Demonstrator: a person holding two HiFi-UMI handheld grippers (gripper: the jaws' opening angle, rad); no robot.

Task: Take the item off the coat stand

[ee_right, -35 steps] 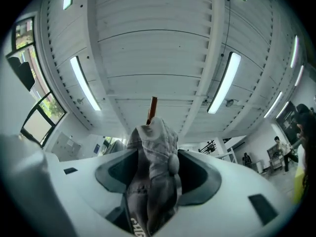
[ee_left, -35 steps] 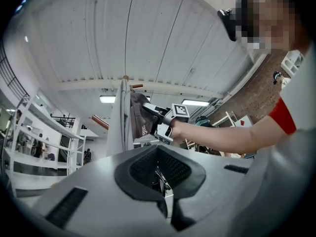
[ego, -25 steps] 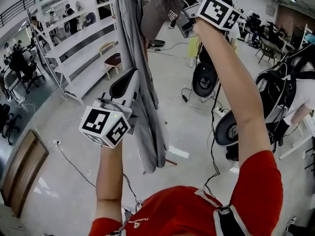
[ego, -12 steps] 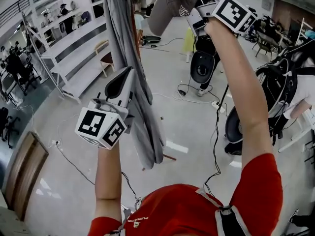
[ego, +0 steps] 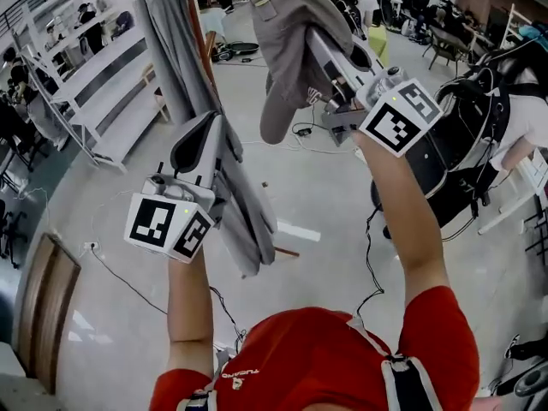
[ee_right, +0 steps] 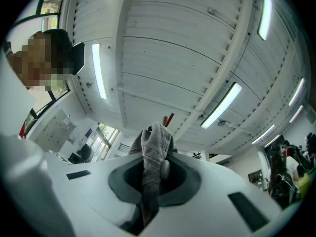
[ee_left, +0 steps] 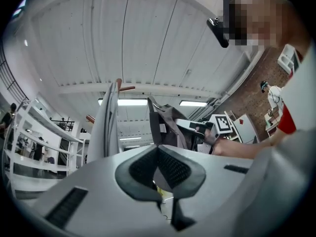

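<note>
A grey cap (ego: 289, 54) hangs from my right gripper (ego: 315, 41), which is shut on a fold of its fabric (ee_right: 152, 152); the cap is held up high, to the right of the coat stand and off it. The stand's wooden pole (ego: 195, 32) rises at the upper left, with a long grey garment (ego: 175, 67) draped down it. A reddish peg (ee_right: 169, 118) shows behind the cap in the right gripper view. My left gripper (ego: 199, 144) sits right beside the hanging garment, its pads (ee_left: 143, 169) closed together with nothing between them. From the left gripper view I see the cap (ee_left: 165, 127) and the garment (ee_left: 108, 127).
White shelving (ego: 94, 71) lines the left side, with people beyond it. A black golf bag (ego: 467, 144) leans at the right. Cables (ego: 128, 289) trail over the pale floor, and a wooden panel (ego: 43, 315) lies at the lower left.
My right gripper has come down and rightward with the cap, away from the top of the stand. The left gripper has stayed beside the hanging garment.
</note>
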